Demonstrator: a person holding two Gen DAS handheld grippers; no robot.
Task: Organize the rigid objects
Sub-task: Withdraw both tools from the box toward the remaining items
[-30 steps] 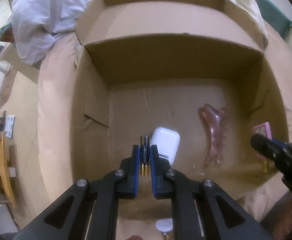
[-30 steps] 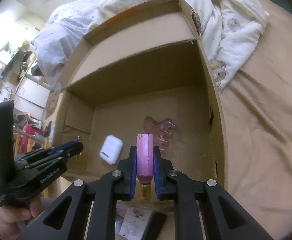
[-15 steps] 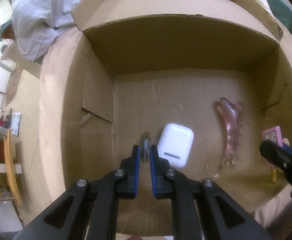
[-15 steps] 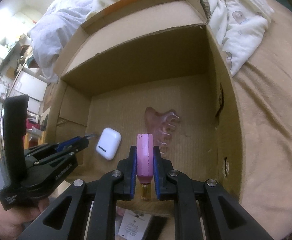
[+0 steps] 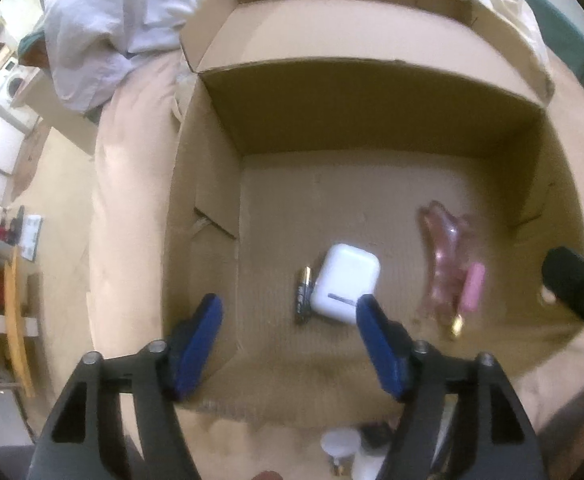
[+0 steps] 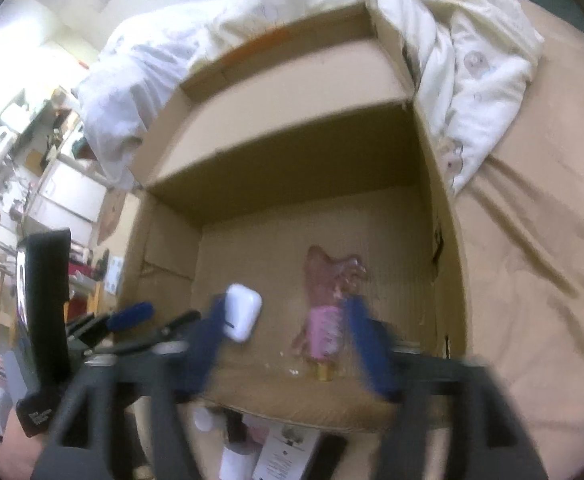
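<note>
An open cardboard box (image 5: 372, 96) stands on a bed. On its floor lie a black and gold battery (image 5: 302, 295), a white earbud case (image 5: 346, 283), a pink translucent comb (image 5: 442, 256) and a pink bottle with a gold cap (image 5: 472, 294). My left gripper (image 5: 289, 344) is open and empty above the box's near edge, just short of the battery. My right gripper (image 6: 285, 342) is open and empty above the pink bottle (image 6: 324, 338), beside the comb (image 6: 328, 276) and the earbud case (image 6: 241, 316). The left gripper (image 6: 131, 314) shows blurred at the left of the right wrist view.
White bedding (image 6: 452, 40) drapes over the box's far right corner. A tan sheet (image 6: 532, 280) covers the bed to the right. Small items and cards (image 6: 283, 452) lie in front of the box. Furniture and a floor lie beyond the bed's left side (image 5: 3, 160).
Both grippers opened. The battery left my left gripper and lies beside the earbud case. The pink bottle left my right gripper and lies by the comb. Both grippers drew back.
</note>
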